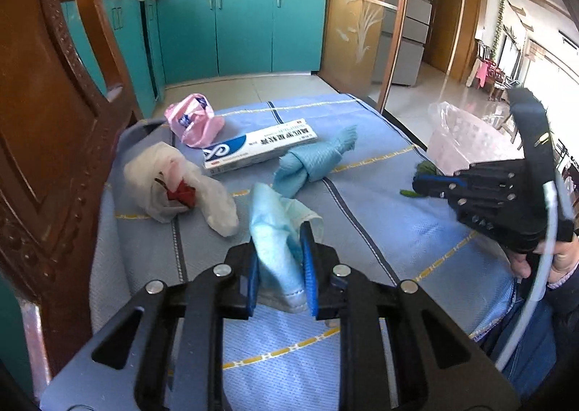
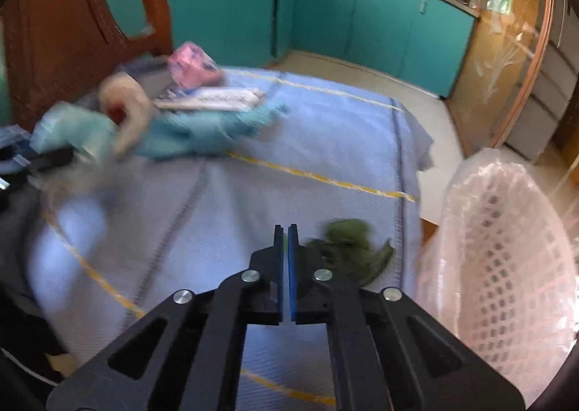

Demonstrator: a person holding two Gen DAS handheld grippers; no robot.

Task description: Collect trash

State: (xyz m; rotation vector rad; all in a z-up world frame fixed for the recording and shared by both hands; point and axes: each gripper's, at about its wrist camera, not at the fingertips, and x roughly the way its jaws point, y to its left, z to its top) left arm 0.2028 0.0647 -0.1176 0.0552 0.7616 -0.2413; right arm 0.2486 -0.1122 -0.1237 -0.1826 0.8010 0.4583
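Trash lies scattered over a tabletop (image 1: 391, 230) draped in a blue cloth with yellow and dark stripes. Left hand-held gripper (image 1: 278, 266): blue pads clamped on a crumpled light-blue face mask (image 1: 275, 226), which stands up between the fingers at the near edge of the cloth. Beyond it, a knotted blue rag (image 1: 311, 161); just behind that, a long white-and-blue carton (image 1: 257, 148) lying flat. To the left, a white plastic bag (image 1: 181, 186) with something red inside, and farther back a crumpled pink bag (image 1: 193, 119) near the far left corner. A carved wooden chair back (image 1: 54, 121) rises along the left side. Right hand-held gripper (image 2: 286, 233): jaws fully together, pointing down at the cloth near its right edge. A clump of dark green scrap (image 2: 347, 248), possibly vegetable leaves, lies just to the right of the fingertips; a sliver of green shows at the tips, but the right wrist view is motion-blurred, so cannot tell whether any of it is pinched. Pink lattice wastebasket (image 2: 506, 266) lined with a clear plastic bag stands off the right edge of the tabletop, close beside the green scrap. A person's hand (image 1: 542, 259) grips the right tool's handle. Teal kitchen cabinets (image 1: 235, 31) line the wall behind.
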